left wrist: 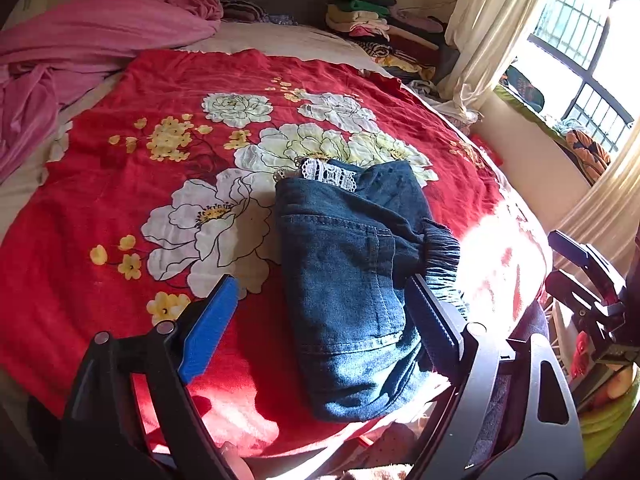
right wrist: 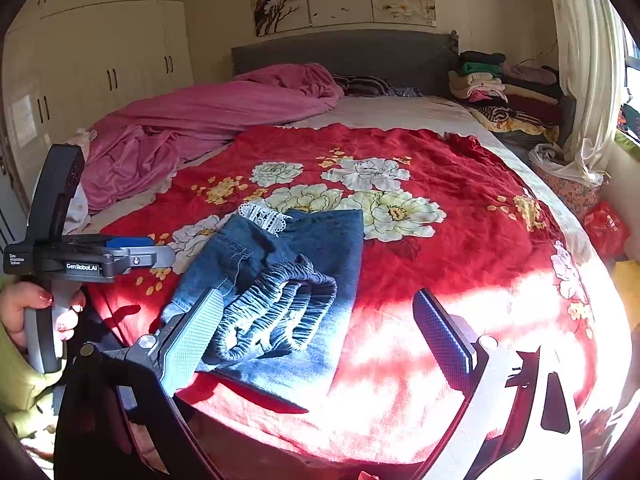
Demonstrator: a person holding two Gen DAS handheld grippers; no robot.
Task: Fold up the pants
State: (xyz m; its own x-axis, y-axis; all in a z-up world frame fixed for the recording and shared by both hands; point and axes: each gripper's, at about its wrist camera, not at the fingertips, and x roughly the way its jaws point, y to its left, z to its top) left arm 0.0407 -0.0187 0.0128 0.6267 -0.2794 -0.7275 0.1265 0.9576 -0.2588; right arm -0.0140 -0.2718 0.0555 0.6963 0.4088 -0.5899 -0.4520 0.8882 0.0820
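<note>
Closest to my left wrist lens, the left hand-held gripper [left wrist: 320, 312] stands wide with nothing pressed between its fingers. From here I see its blue left finger [left wrist: 208, 328] over the red floral bedspread [left wrist: 100, 200], while its dark right finger [left wrist: 434, 324] crosses in front of the folded pants [left wrist: 344, 280], so I cannot tell whether that finger touches the denim or hovers above it. The near end of the pants dips behind the gripper frame at the foot of the bed [left wrist: 280, 40] and is partly cut off. A strip of white lace [left wrist: 330, 174] pokes out at the far end of the fold. Glare from the window [left wrist: 580, 48] washes out the bedspread to the right of the pants, and I can make out no detail there.

Through my right wrist lens, the right hand-held gripper [right wrist: 318, 332] is also spread wide and holds nothing. Its left finger [right wrist: 192, 340] lies at the near left corner of the pants, overlapping the gathered elastic waistband [right wrist: 276, 312]; contact is unclear. Its right finger [right wrist: 444, 340] sits well apart from the denim, over sunlit bedspread that is bleached almost white. At the left edge a hand [right wrist: 24, 312] grips the other gripper's handle, half cut off by the frame.
</note>
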